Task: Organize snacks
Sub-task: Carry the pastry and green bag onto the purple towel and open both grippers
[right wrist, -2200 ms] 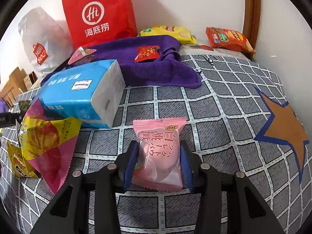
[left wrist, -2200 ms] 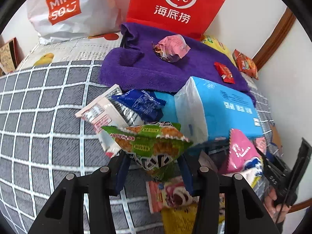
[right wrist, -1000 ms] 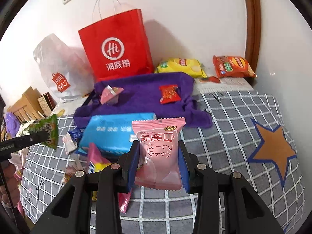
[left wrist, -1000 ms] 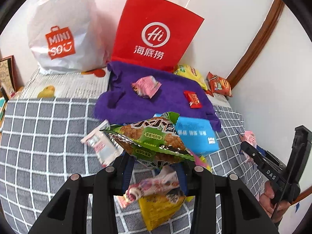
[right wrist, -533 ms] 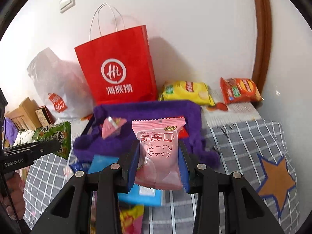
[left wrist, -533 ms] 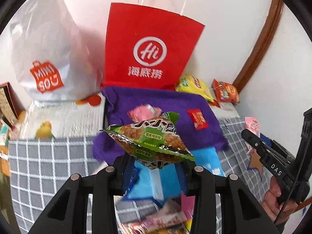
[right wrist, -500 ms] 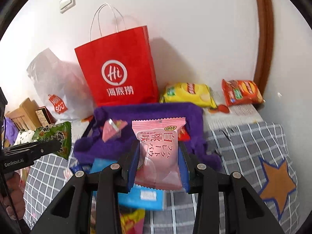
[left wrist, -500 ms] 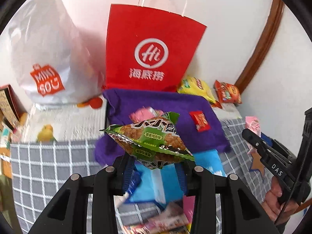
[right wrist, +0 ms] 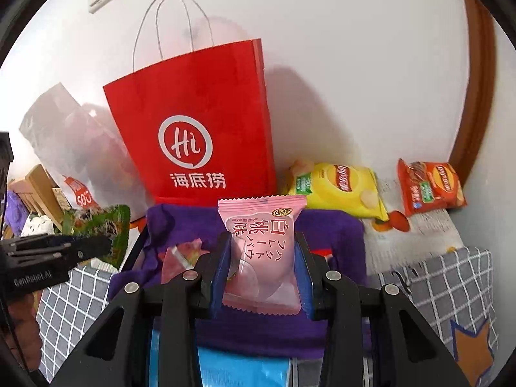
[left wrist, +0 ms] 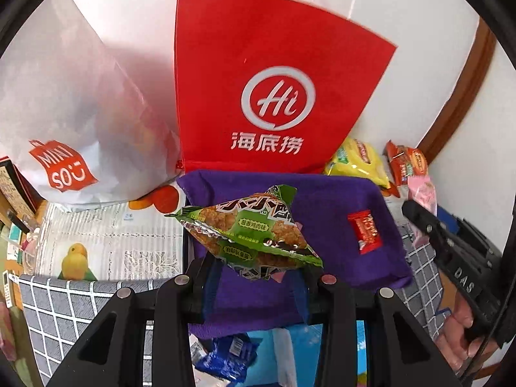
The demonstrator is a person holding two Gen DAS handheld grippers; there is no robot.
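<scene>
My left gripper (left wrist: 254, 277) is shut on a green snack packet (left wrist: 248, 232) and holds it in the air over the purple towel (left wrist: 335, 206). My right gripper (right wrist: 262, 274) is shut on a pink snack packet (right wrist: 262, 242), also above the purple towel (right wrist: 335, 235). A small red packet (left wrist: 366, 230) and a pink wrapped sweet (right wrist: 180, 256) lie on the towel. The right gripper with the pink packet (left wrist: 422, 190) shows at the right of the left wrist view. The left gripper with the green packet (right wrist: 103, 225) shows at the left of the right wrist view.
A red paper bag (left wrist: 271, 93) and a white plastic bag (left wrist: 64, 103) stand against the wall behind the towel. A yellow chip bag (right wrist: 338, 183) and an orange chip bag (right wrist: 429, 187) lie at the back right. A blue tissue pack (left wrist: 290, 351) lies below on the checked cover (left wrist: 61, 309).
Both grippers have risen and moved forward toward the red bag and the wall, each still holding its packet. The towel and bags now look closer.
</scene>
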